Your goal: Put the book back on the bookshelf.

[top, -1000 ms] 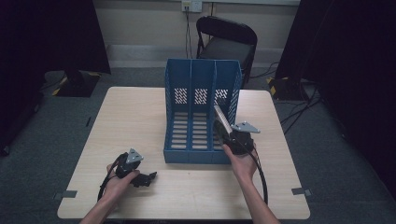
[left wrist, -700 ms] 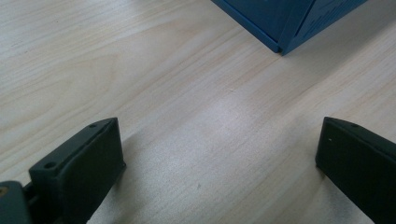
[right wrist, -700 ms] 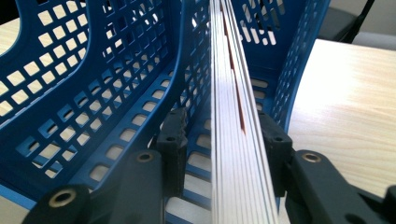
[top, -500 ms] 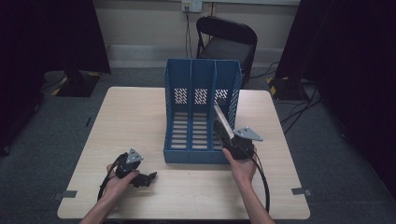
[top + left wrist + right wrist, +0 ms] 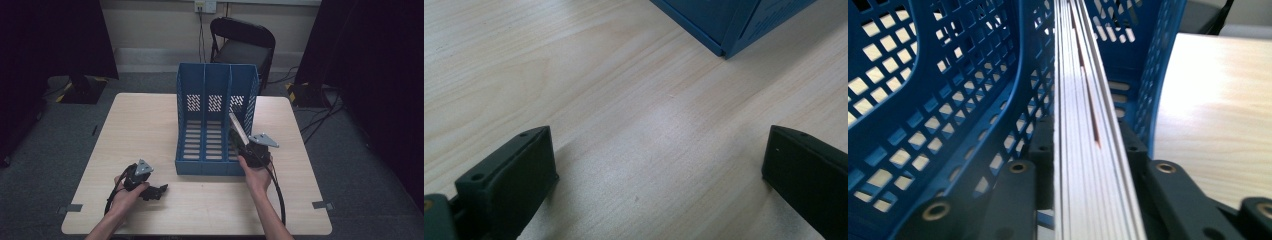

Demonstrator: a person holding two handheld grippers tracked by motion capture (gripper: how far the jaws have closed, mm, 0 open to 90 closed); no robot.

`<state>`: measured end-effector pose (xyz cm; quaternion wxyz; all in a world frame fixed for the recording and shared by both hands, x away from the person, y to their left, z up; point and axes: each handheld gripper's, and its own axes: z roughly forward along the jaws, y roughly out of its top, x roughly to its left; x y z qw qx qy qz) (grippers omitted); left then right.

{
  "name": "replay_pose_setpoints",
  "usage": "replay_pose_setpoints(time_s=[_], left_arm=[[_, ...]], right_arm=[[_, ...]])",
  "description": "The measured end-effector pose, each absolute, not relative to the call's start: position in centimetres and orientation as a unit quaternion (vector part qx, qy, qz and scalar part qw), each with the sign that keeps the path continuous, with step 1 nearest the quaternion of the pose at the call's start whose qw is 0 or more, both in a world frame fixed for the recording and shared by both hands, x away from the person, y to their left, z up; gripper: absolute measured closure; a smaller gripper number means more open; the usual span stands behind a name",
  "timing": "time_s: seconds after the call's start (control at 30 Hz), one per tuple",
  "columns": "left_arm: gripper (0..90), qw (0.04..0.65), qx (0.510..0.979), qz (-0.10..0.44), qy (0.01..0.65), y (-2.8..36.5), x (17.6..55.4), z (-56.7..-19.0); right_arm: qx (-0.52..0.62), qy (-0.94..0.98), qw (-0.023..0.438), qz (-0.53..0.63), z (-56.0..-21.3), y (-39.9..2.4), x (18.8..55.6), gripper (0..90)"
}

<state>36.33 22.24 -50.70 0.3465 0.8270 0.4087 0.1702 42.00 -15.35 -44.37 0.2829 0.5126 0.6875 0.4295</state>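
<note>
At the left of the high view, the left gripper (image 5: 159,190) is seen resting on the pale wood-grain table (image 5: 145,125), held by the left hand (image 5: 127,192) near the front edge. In the left gripper view its two matte black, blocky jaws are spread wide over bare tabletop, with nothing between them.

At the centre, a blue plastic file organiser (image 5: 215,120) is seen standing upright on the table: three compartments, slotted floors, perforated grid walls, a tall back and low front. Its sharp lower corner (image 5: 724,52) is caught in the left gripper view.

Further right, a thin stack of white sheets (image 5: 239,131), possibly a booklet, is gripped by the right gripper (image 5: 244,145), which is topped by a grey three-cornered plate. The jaws have just been closing on it, and the stack is pinched edge-on between the pads. In the right gripper view the layered white edges (image 5: 1088,150), with a thin reddish line among them, are shown running into the organiser's rightmost compartment, tilted, beside the lattice divider. The right hand (image 5: 256,176) is placed just in front of the organiser.
</note>
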Motion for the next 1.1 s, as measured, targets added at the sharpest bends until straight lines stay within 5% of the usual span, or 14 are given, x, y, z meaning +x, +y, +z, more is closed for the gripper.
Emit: replay_pose_setpoints(time_s=[1.1], left_arm=[[0.0,0.346,0.829,0.168,0.406,22.2,36.4,-50.7]], right_arm=[[0.55,0.645,0.343,0.404,-44.3,-13.9,41.8,76.7]])
